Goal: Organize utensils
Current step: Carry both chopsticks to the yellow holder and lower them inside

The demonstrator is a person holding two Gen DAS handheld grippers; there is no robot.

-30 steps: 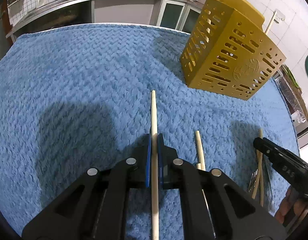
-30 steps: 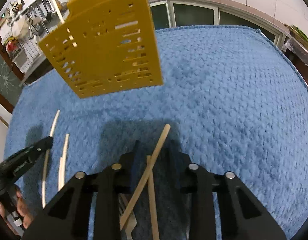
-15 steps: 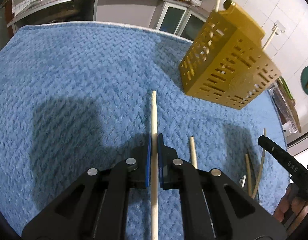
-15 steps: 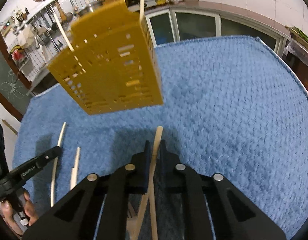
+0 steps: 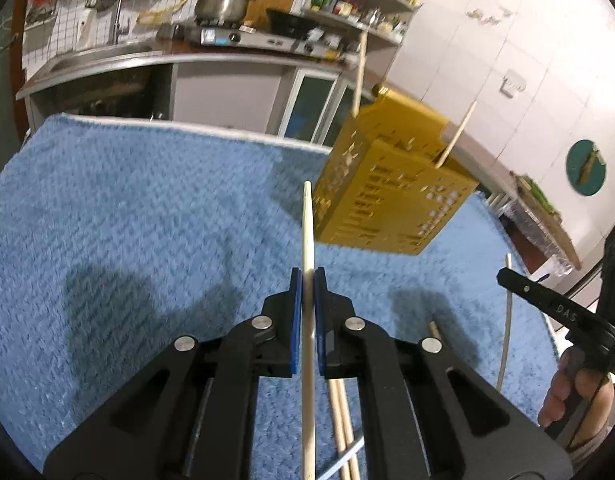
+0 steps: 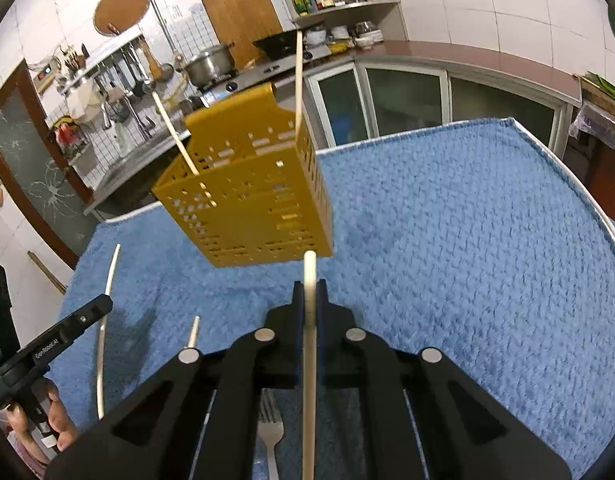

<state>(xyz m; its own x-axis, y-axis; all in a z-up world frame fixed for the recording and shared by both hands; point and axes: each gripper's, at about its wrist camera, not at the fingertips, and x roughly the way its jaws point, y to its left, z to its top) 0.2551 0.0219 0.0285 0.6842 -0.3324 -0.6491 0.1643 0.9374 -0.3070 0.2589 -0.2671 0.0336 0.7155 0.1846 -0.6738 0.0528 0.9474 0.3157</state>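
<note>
- The left gripper (image 5: 306, 280), black with blue pads, is clamped on a pale wooden chopstick (image 5: 307, 232); the stick runs straight forward between the pads and its tip lies, in this view, just beside the near corner of the holder.
- The right gripper (image 6: 310, 292), black as well, pinches a second pale wooden chopstick (image 6: 309, 276) between its closed fingers; the blunt end of this stick pokes a little way past the fingertips, towards the base of the holder.
- A mustard-yellow perforated plastic utensil holder (image 5: 391, 196) stands on a textured blue towel (image 5: 147, 208) that covers the table; from the right wrist view the holder (image 6: 251, 208) sits ahead of the gripper, near the far edge of the towel (image 6: 447, 220).
- Two thin wooden sticks stand tilted inside the holder, their ends rising above its rim; one (image 6: 175, 128) leans left, the other (image 6: 298, 80) is nearly upright.
- A curved whitish stick (image 6: 105, 320) lies loose on the towel on the left of the right wrist view, beside the left gripper's body; a shorter pale stick (image 6: 193, 330) lies near it.
- A silver metal fork (image 6: 270, 436) lies on the towel beneath the right gripper, tines pointing forward.
- More wooden chopsticks (image 5: 341, 412) lie on the towel under the left gripper.
- A kitchen counter with a steel pot (image 5: 223, 4) is in the background.
</note>
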